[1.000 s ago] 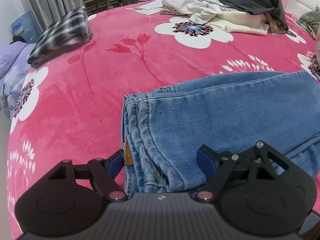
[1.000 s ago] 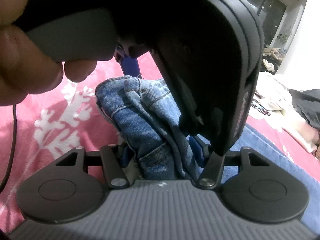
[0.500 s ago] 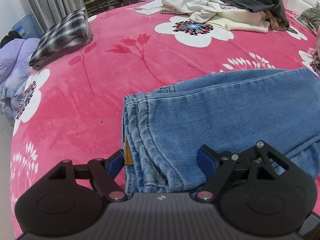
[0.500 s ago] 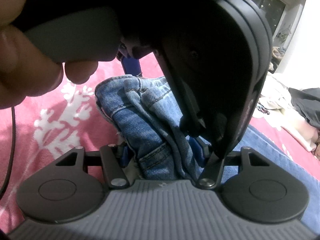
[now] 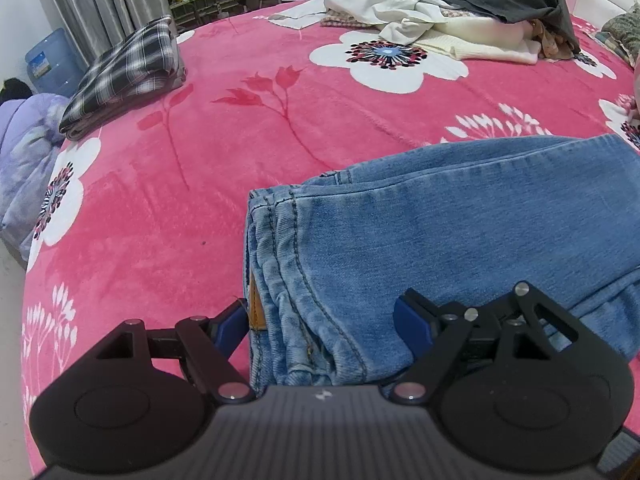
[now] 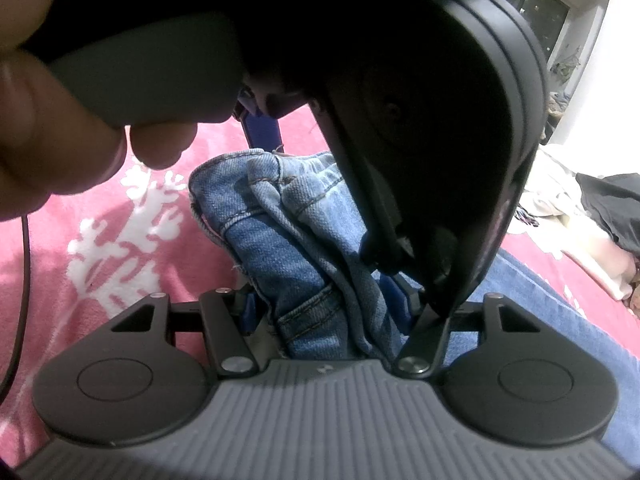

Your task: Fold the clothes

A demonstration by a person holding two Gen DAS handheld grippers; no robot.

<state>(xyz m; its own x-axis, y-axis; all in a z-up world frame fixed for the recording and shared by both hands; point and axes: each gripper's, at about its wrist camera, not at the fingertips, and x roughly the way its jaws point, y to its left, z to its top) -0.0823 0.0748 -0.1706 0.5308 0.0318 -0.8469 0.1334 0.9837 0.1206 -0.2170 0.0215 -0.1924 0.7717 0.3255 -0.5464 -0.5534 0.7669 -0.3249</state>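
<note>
From my right wrist view, the left gripper (image 6: pixel 260 128) and hand (image 6: pixel 52 152) block most of the scene; only a bunched corner of the jeans (image 6: pixel 288 240) shows. My right gripper (image 6: pixel 324 312) has its jaws clenched on that bunch. In the left wrist view, the jaws of the left gripper (image 5: pixel 320 320) straddle the jeans' (image 5: pixel 440 232) folded edge, released. The bed (image 5: pixel 160 200) lies open leftward up to the plaid stack (image 5: pixel 124 76).

Jeans (image 5: pixel 460 220) lie on the bed (image 5: pixel 200 200) — clothes pile (image 5: pixel 452 12) behind, folded shirt (image 5: pixel 128 76) left.
</note>
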